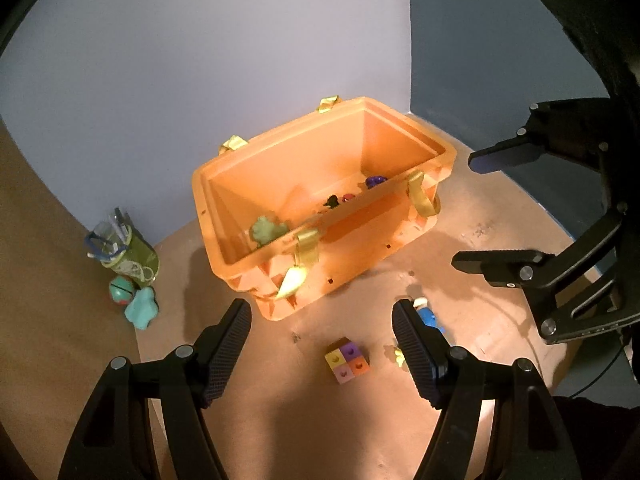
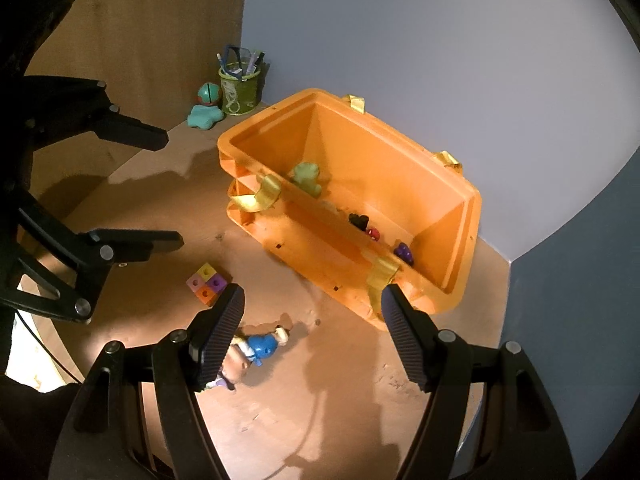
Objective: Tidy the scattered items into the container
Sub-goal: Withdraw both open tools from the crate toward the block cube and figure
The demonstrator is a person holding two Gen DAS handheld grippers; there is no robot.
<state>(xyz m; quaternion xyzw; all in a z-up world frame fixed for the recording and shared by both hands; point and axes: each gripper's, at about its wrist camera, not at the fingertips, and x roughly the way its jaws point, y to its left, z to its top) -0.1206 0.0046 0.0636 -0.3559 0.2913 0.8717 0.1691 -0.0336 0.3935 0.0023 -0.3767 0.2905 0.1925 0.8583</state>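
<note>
An orange bin (image 1: pixel 280 160) (image 2: pixel 400 168) stands on the brown table against the wall. Inside lie a green toy (image 1: pixel 266 230) (image 2: pixel 306 176), a black toy (image 1: pixel 332 201) (image 2: pixel 357 220), a red one (image 2: pixel 374 233) and a purple one (image 1: pixel 376 181) (image 2: pixel 404 251). On the table in front lie a four-colour cube block (image 1: pixel 347 361) (image 2: pixel 208 282) and a blue toy figure (image 1: pixel 428 316) (image 2: pixel 256 350). My left gripper (image 1: pixel 322 316) is open above the cube. My right gripper (image 2: pixel 312 300) (image 1: pixel 464 212) is open above the figure.
A green pen cup (image 1: pixel 128 252) (image 2: pixel 238 88), a teal ball (image 1: pixel 121 290) (image 2: pixel 209 94) and a teal star-shaped toy (image 1: pixel 142 308) (image 2: pixel 204 117) sit at the far left by the wall. A small yellow piece (image 1: pixel 394 354) lies by the left gripper's right finger.
</note>
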